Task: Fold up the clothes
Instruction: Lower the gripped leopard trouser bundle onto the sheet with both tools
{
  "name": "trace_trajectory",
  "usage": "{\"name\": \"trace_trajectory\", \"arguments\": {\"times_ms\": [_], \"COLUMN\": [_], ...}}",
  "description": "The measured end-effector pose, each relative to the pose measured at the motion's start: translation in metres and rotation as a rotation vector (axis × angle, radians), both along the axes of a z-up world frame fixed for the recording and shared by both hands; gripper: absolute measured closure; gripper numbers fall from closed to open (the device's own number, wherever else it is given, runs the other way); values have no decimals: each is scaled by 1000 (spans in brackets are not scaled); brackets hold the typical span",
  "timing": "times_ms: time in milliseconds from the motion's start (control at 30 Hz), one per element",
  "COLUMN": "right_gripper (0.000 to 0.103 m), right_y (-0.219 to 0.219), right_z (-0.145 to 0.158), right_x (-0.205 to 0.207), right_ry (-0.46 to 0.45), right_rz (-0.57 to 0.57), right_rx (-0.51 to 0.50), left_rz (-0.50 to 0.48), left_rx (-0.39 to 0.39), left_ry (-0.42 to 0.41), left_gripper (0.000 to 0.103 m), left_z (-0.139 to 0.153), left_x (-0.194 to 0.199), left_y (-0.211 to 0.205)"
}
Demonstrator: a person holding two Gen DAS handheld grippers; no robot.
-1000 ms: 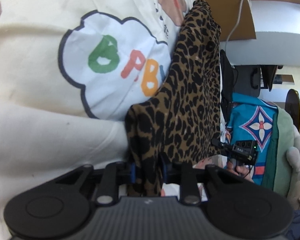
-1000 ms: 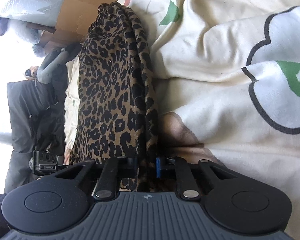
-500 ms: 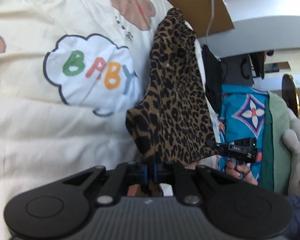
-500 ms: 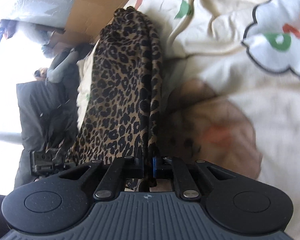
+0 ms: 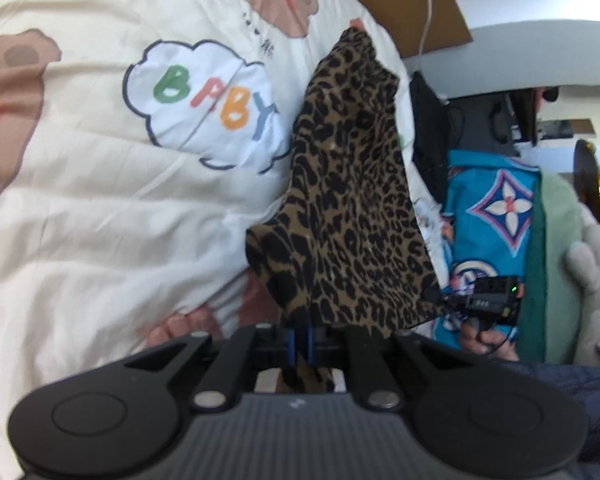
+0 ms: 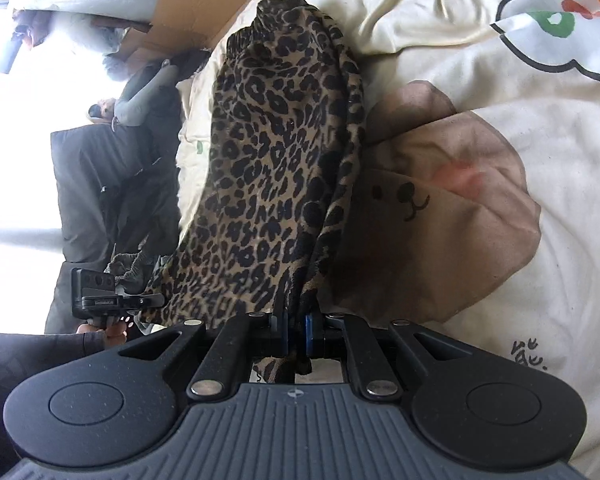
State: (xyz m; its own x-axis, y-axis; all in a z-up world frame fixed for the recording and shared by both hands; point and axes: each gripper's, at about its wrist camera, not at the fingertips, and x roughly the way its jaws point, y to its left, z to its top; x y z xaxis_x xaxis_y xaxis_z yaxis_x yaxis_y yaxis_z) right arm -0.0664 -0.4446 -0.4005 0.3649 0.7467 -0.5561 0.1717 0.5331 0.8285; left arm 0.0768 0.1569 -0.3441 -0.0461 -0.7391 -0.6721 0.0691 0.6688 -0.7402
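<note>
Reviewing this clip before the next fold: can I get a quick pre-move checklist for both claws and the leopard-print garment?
1. Left claw shut on the leopard-print garment: ok.
2. Right claw shut on the same garment: ok.
3. Garment spans between both claws: ok.
4. Far end with the elastic band rests on the quilt: ok.
5. Garment flat, no bunching: not ok, folds near each claw.
6. How many fabric layers are pinched: cannot tell.

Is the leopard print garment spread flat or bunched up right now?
Bunched, not spread. The leopard garment hangs in gathered folds, pinched at one end by both grippers, left and right, its far end resting on the quilt.
</note>
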Motion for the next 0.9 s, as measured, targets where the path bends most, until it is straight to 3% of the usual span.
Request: {"name": "trace_trajectory", "arguments": {"times_ms": [200,467,667,900], "right_gripper": [97,97,97,97], "right_y": [-5,-12,-17,-18], "right_z": [12,26,17,10], "right_x": [5,30,43,55], "right_ry": [-41,-94,-105,-105], "right_rz": [-26,-146,-231,-287], "right_rx": [7,28,16,-9], "left_rz": [55,176,288,287], "left_rx": [-42,-133,-161,-154], "left_ry": [-41,-132,-180,-231], "left_gripper": [98,98,98,98], "left_z": [7,26,19,15], "left_x": [11,37,56,82], "left_y": [2,0,0,-14]}}
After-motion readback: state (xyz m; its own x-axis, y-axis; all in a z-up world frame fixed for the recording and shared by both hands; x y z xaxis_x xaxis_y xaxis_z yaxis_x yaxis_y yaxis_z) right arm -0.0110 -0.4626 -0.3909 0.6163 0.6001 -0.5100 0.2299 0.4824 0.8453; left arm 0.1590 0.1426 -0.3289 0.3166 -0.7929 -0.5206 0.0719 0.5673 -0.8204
